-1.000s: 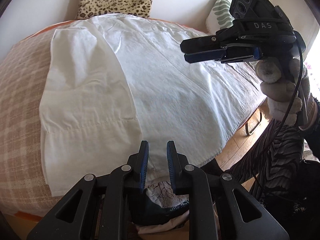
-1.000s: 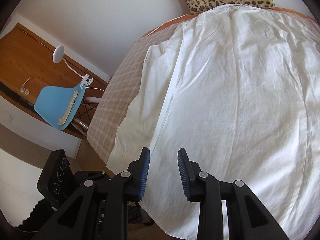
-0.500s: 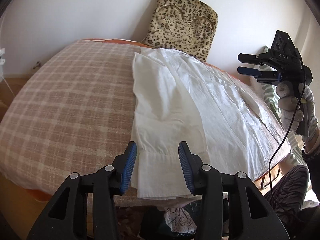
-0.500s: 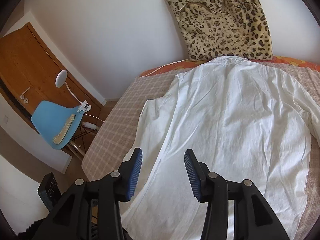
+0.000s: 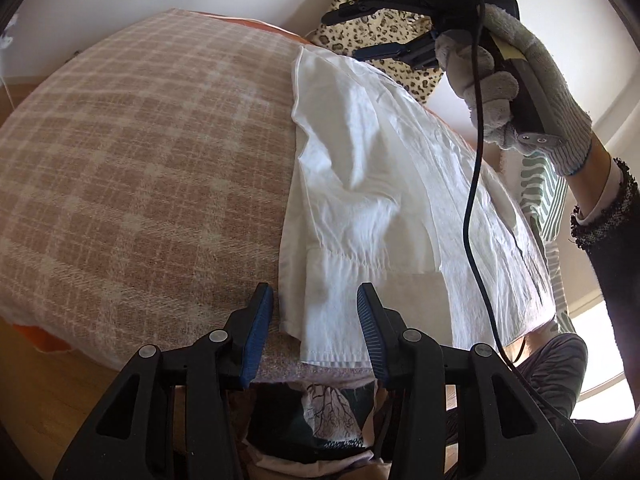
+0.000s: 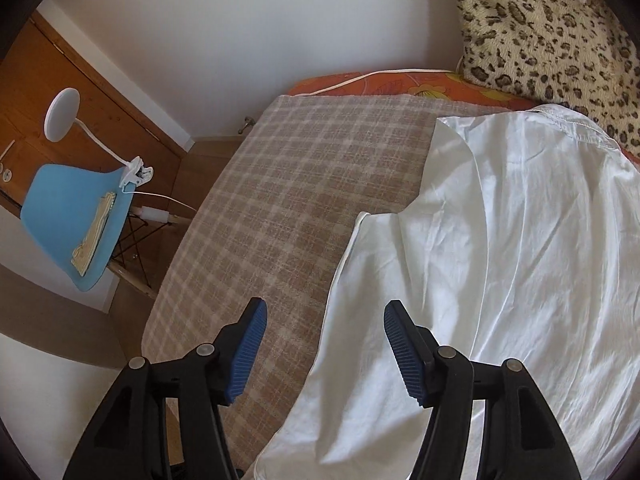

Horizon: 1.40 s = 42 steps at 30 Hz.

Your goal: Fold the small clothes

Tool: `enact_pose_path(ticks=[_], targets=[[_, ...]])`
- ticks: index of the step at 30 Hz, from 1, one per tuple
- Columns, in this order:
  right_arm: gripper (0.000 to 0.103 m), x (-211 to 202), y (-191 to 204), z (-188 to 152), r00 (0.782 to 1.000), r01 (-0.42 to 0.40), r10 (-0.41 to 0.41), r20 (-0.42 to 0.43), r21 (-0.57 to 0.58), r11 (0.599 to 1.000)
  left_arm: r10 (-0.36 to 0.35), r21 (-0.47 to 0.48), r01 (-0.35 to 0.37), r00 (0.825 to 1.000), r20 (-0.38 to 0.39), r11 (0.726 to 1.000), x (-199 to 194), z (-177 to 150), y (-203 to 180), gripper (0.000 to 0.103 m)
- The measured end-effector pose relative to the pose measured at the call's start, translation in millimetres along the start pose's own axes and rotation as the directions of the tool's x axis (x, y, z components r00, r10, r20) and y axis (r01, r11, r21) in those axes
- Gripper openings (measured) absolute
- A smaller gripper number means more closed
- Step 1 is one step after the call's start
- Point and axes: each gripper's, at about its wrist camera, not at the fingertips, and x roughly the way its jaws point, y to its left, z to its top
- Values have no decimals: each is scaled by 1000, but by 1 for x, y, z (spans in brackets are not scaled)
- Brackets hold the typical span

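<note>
A white shirt (image 5: 380,184) lies spread on a pink-and-beige checked bedcover (image 5: 140,168), with one sleeve folded in over the body. My left gripper (image 5: 316,312) is open and empty, its jaws either side of the sleeve cuff (image 5: 340,320) at the near edge of the bed. My right gripper (image 6: 324,344) is open and empty above the shirt's left side edge (image 6: 460,280). In the left wrist view the right gripper (image 5: 380,28) hangs high over the far end of the shirt, held by a gloved hand.
A leopard-print cushion (image 6: 560,32) leans on the wall at the head of the bed. A blue chair (image 6: 76,216) with a clip lamp (image 6: 60,116) stands left of the bed by a wooden door. A green-patterned pillow (image 5: 548,196) lies past the shirt.
Both grippers have opened wider. The left one dropped toward the sleeve cuff at the bed's near edge. The right one moved left and forward, over the shirt's left edge.
</note>
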Motion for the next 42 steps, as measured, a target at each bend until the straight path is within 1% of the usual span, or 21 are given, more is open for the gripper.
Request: enact_pose_path(ticks=[3, 4, 6, 7, 8, 10, 13, 15, 17, 18, 22, 26, 28, 37, 40, 42], targets=[[64, 26, 8, 17, 997, 73, -73, -28, 3, 997, -9, 18, 9, 1000, -8, 1000, 3, -2, -5, 39], [64, 34, 11, 22, 993, 111, -111, -37, -5, 994, -13, 13, 13, 1000, -9, 1000, 3, -2, -5, 39], [64, 50, 17, 30, 980, 193, -194, -48, -29, 981, -42, -4, 42, 999, -25, 999, 5, -1, -3, 30], [64, 59, 18, 34, 972, 228, -230, -58, -41, 973, -51, -18, 51, 998, -32, 999, 7, -1, -1, 21], [64, 66, 19, 36, 963, 258, -262, -65, -53, 965, -52, -24, 51, 998, -32, 998, 8, -2, 0, 14], [64, 77, 20, 39, 949, 304, -308, -69, -72, 950, -49, -11, 49, 998, -35, 999, 9, -2, -2, 10], [64, 89, 19, 42, 936, 336, -343, -79, -95, 937, -44, 28, 44, 999, -13, 999, 6, -3, -7, 6], [59, 95, 16, 44, 921, 371, -380, -80, -114, 922, -37, 59, 37, 999, 10, 998, 3, -3, -15, 5], [40, 96, 10, 43, 912, 393, -403, -77, -120, 912, -35, 90, 32, 999, 35, 995, -2, -3, -22, 5], [36, 94, 7, 44, 914, 390, -400, -71, -115, 913, -37, 105, 32, 998, 46, 994, -4, -2, -25, 5], [10, 80, -10, 47, 943, 327, -329, -53, -55, 944, -49, 146, 38, 996, 71, 988, -10, -1, -36, 4], [7, 55, -24, 46, 972, 233, -233, -11, 2, 972, -62, 177, 47, 995, 80, 983, -8, -1, -48, 4], [7, 44, -29, 45, 980, 200, -201, 7, 18, 980, -64, 191, 49, 995, 77, 980, -4, -1, -54, 4], [7, -1, -56, 43, 991, 99, -103, 87, 50, 994, -88, 287, 62, 993, 80, 956, -4, 0, -77, 4], [6, -17, -74, 35, 991, 52, -61, 122, 76, 996, -103, 312, 77, 992, 67, 947, 0, -2, -86, 4], [7, -22, -89, 31, 990, 36, -51, 133, 108, 993, -111, 339, 84, 992, 60, 937, 2, -3, -93, 4]])
